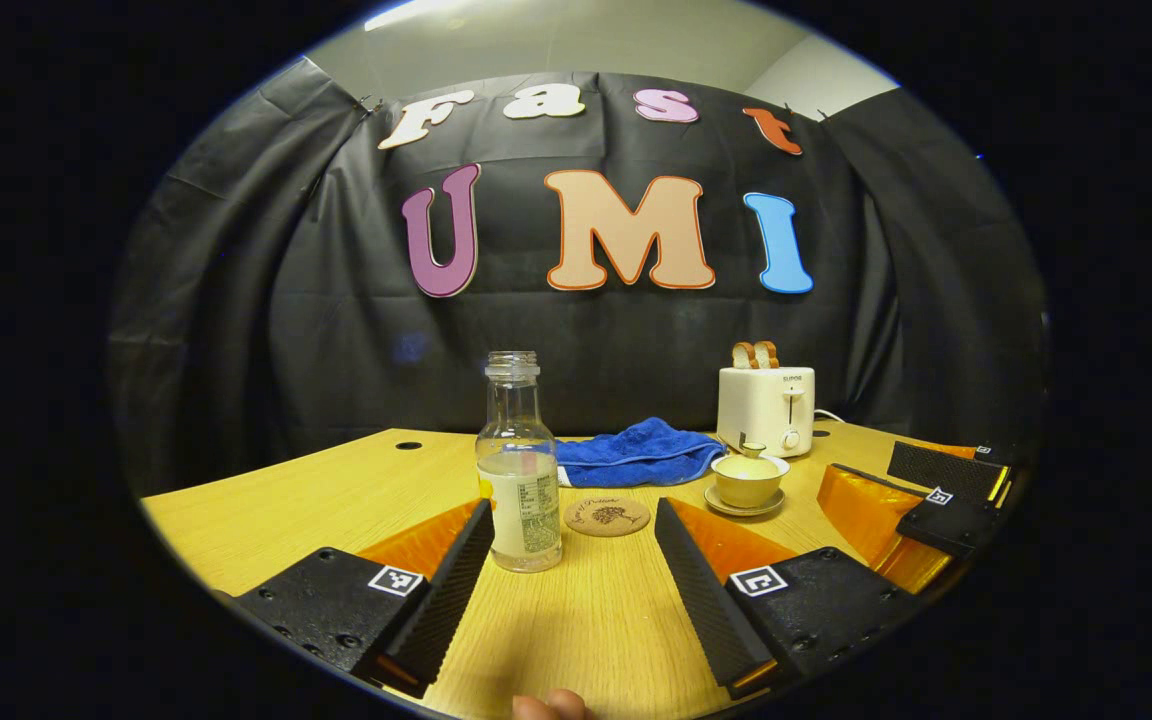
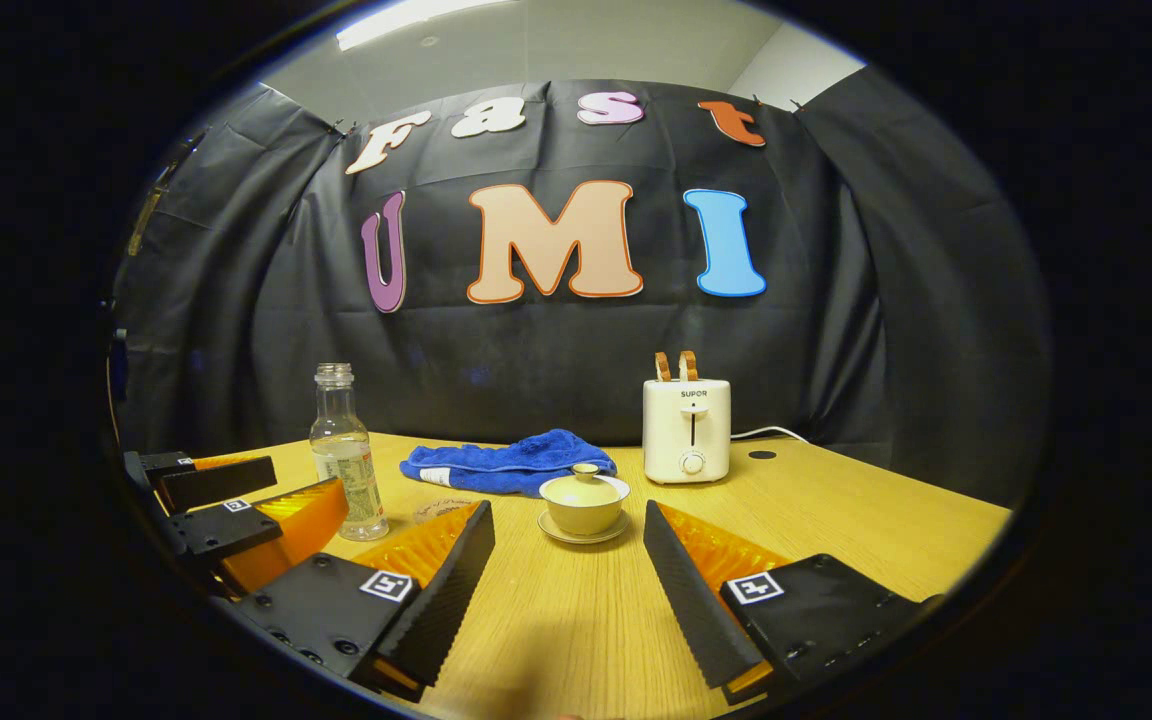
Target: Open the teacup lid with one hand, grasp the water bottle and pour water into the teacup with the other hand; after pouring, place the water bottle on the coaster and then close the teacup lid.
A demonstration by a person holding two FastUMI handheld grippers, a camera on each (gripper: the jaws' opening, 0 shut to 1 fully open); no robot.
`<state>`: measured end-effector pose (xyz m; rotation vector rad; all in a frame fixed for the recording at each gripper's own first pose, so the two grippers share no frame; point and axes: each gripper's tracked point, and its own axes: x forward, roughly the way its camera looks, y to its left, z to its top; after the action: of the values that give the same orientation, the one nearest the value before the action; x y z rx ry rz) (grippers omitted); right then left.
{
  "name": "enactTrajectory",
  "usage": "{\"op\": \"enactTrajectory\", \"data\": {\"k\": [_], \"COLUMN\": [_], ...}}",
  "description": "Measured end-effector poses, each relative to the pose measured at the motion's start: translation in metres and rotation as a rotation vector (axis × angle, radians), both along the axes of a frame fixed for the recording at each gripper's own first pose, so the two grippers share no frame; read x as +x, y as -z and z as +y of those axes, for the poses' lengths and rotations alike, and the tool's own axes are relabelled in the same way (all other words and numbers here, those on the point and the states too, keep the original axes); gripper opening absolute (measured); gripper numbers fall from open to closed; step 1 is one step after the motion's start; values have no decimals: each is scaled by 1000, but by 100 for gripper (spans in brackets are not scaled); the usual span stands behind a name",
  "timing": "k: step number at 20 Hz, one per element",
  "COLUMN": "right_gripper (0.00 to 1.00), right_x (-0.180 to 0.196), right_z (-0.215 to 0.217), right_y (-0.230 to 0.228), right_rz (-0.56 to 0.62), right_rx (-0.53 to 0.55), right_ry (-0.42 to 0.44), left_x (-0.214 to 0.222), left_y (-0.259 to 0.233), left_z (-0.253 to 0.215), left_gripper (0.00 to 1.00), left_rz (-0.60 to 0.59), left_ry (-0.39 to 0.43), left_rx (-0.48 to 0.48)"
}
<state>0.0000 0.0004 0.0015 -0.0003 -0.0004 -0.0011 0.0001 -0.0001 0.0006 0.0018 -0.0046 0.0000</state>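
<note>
Left gripper (image 1: pixel 572 520) spread wide over the table (image 1: pixel 266 500), water bottle (image 1: pixel 519 470) upright between the fingers, coaster (image 1: pixel 607 516) just beside it, lidded teacup (image 1: pixel 749 477) farther right. Right gripper (image 2: pixel 568 525) likewise wide, holding nothing, teacup (image 2: pixel 584 498) on its saucer straight ahead, bottle (image 2: pixel 344 452) off left near the left gripper (image 2: pixel 236 500).

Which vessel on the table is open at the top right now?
The bottle: its neck has no cap. The teacup has its lid on.
</note>
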Motion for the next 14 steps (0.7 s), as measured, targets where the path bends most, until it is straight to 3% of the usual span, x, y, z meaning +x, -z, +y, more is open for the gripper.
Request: {"op": "enactTrajectory", "data": {"k": [4, 7, 8, 9, 10, 14], "right_gripper": [97, 93, 97, 93, 97, 96], "right_x": [7, 32, 45, 58, 71, 122], "right_z": [-3, -9, -12, -15, -17, -23], "right_y": [0, 1, 3, 4, 4, 7], "right_rz": [-2, 1, 4, 4, 4, 4], "right_rx": [0, 1, 0, 0, -1, -1], "right_ry": [6, 15, 22, 27, 29, 47], "left_x": [0, 1, 0, 0, 0, 0], "left_y": [0, -1, 0, -1, 0, 0], "left_z": [0, 0, 0, 0, 0, 0], "left_gripper": [95, 95, 95, 95, 95, 95], "left_rz": [1, 0, 0, 0, -1, 0], "left_ry": [0, 0, 0, 0, 0, 0], "left_rx": [-1, 0, 0, 0, 0, 0]}}
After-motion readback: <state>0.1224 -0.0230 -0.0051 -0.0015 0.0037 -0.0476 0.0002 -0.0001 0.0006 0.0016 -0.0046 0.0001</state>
